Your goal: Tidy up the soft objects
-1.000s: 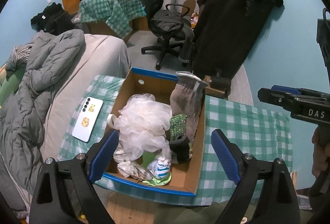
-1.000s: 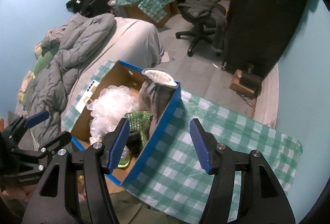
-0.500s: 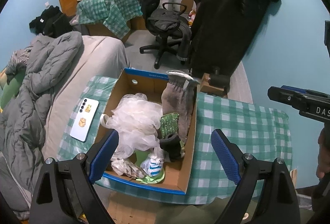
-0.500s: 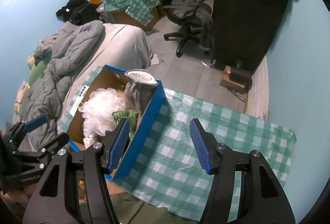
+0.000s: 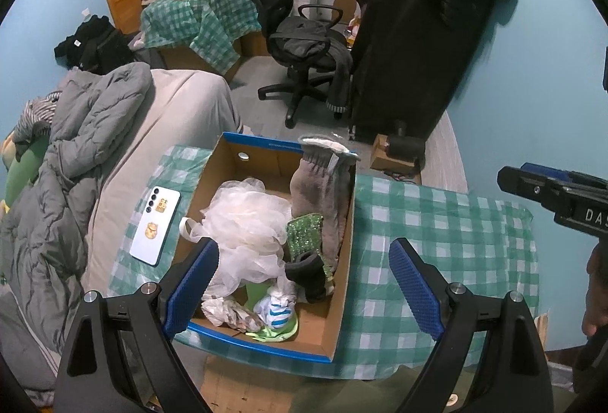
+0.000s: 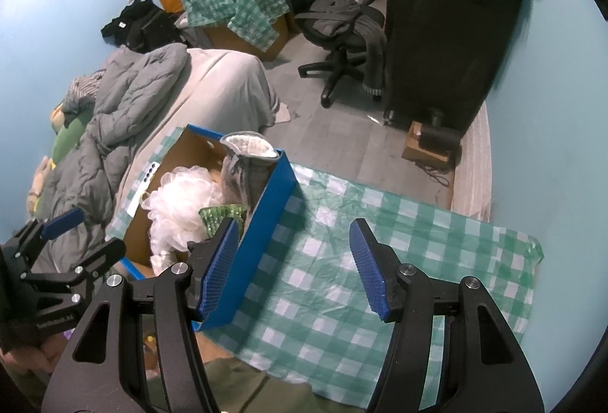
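A blue-edged cardboard box stands on a green checked cloth. Inside lie a white mesh bath pouf, an upright grey fleece-lined slipper boot, a green sequinned piece, a dark sock, a striped sock and crumpled fabric. My left gripper hovers open above the box's near end, holding nothing. My right gripper is open and empty above the cloth, just right of the box wall.
A white phone lies on the cloth left of the box. A bed with a grey duvet fills the left side. Behind stand an office chair, a tall black coat-draped mass and a small cardboard block on the floor.
Both grippers have drawn back a little from the box, which now sits smaller and further left in each view. Their jaws stay equally wide.
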A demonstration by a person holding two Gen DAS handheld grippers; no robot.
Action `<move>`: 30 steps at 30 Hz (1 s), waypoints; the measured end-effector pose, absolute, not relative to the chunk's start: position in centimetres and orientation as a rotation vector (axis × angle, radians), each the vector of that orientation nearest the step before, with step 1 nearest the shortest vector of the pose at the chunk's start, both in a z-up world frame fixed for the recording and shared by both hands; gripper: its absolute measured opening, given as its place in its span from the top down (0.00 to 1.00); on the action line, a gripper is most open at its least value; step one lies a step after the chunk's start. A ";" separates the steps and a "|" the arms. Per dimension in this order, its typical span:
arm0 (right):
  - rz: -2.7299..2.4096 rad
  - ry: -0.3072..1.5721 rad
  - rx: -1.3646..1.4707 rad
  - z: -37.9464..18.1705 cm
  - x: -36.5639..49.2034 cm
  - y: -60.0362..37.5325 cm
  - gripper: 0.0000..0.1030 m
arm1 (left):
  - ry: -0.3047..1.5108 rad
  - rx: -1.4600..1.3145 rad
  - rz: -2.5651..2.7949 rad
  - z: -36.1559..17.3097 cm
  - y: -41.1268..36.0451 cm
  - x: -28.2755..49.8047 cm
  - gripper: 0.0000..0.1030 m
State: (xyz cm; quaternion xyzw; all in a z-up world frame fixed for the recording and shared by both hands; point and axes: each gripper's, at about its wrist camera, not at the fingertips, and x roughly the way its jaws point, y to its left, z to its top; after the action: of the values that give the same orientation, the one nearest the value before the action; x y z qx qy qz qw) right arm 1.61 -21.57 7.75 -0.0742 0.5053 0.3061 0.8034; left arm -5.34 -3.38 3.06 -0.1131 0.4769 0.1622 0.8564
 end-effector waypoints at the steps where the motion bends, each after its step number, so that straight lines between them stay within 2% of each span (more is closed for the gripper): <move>1: 0.656 1.083 -0.158 7.8 1.6 -21.7 0.41 | 1.005 -0.240 0.341 3.1 -3.4 -5.3 0.10; 30: 0.664 1.087 -0.162 7.8 1.4 -22.3 0.41 | 1.029 -0.208 0.384 3.2 -4.2 -5.2 0.10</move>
State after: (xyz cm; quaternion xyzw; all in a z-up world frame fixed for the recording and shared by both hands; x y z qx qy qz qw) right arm 1.44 -22.34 7.85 -0.0756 0.5068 0.3095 0.8010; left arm -5.21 -4.21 3.17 -0.0988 0.4879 0.1823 0.8479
